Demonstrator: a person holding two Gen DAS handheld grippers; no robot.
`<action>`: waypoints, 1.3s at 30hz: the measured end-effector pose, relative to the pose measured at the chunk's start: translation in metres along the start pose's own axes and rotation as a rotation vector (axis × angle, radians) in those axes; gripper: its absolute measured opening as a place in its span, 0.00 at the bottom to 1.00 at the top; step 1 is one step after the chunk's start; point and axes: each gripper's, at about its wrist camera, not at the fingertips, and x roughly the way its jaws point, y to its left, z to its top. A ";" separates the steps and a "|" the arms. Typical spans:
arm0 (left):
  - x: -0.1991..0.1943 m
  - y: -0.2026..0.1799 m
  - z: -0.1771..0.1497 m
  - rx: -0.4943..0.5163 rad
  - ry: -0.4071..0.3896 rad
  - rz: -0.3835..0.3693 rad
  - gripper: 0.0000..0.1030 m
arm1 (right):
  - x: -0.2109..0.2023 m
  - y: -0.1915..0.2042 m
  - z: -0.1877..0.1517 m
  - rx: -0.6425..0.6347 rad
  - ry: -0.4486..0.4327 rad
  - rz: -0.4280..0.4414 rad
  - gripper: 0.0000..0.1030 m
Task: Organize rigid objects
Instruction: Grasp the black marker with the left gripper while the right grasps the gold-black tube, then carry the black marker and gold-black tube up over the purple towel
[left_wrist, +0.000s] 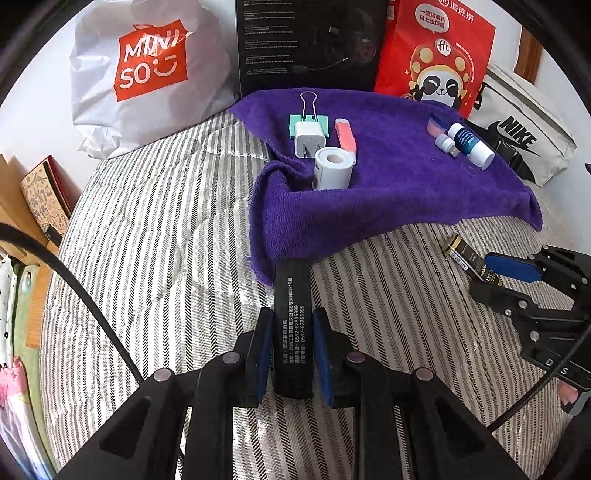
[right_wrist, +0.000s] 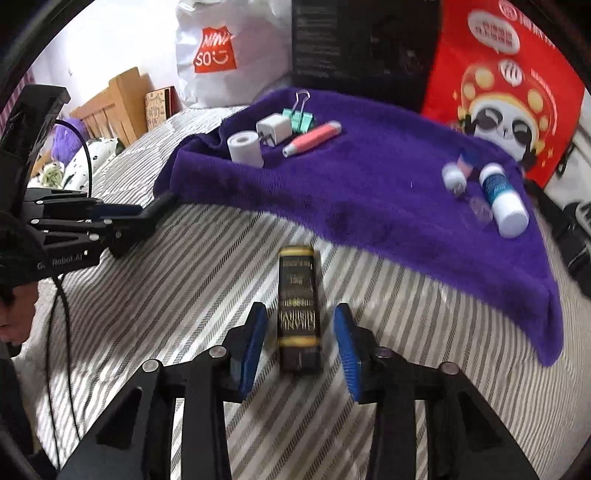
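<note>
Left tongs: your left gripper (left_wrist: 291, 354) is clamped on one long black box with white print (left_wrist: 292, 325), both blue pads pressed to its sides; its far end touches the towel's near hem.
Left group, four items: on the purple fleece towel (left_wrist: 388, 192) you have one mint binder clip with wire handles (left_wrist: 308, 120), one white plug charger (left_wrist: 309, 139) lying on the clip, one white paper roll (left_wrist: 332, 168) just in front, one coral pen-shaped tube (left_wrist: 345, 134) beside them.
Right group: one blue-and-white bottle (left_wrist: 471, 146) and one small white bottle (left_wrist: 445, 142) touch; a pink thing behind them is too blurred to count.
Right tongs: your right gripper (right_wrist: 300, 332) straddles one black box with gold lettering (right_wrist: 298, 310) lying flat on the striped grey-and-white bedding (right_wrist: 184, 280); the pads stand clear of both sides, gripping nothing.
Edges: the towel's left edge is bunched up into a fold; its right corner droops.
Back wall: one white Miniso bag (left_wrist: 147, 74), one tall black carton (left_wrist: 310, 44), one red panda bag (left_wrist: 436, 55).
Open room: towel centre between the groups is bare; wide striped bedding lies free on your left.
</note>
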 end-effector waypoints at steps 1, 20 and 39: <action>-0.001 0.000 0.000 -0.001 -0.001 -0.004 0.20 | 0.000 0.000 0.001 -0.001 -0.007 -0.004 0.32; -0.006 0.000 -0.016 0.002 -0.109 0.009 0.21 | -0.005 -0.001 -0.011 0.029 -0.071 -0.049 0.23; -0.006 -0.003 -0.021 0.000 -0.138 0.024 0.21 | -0.006 0.005 -0.012 0.008 -0.072 -0.080 0.23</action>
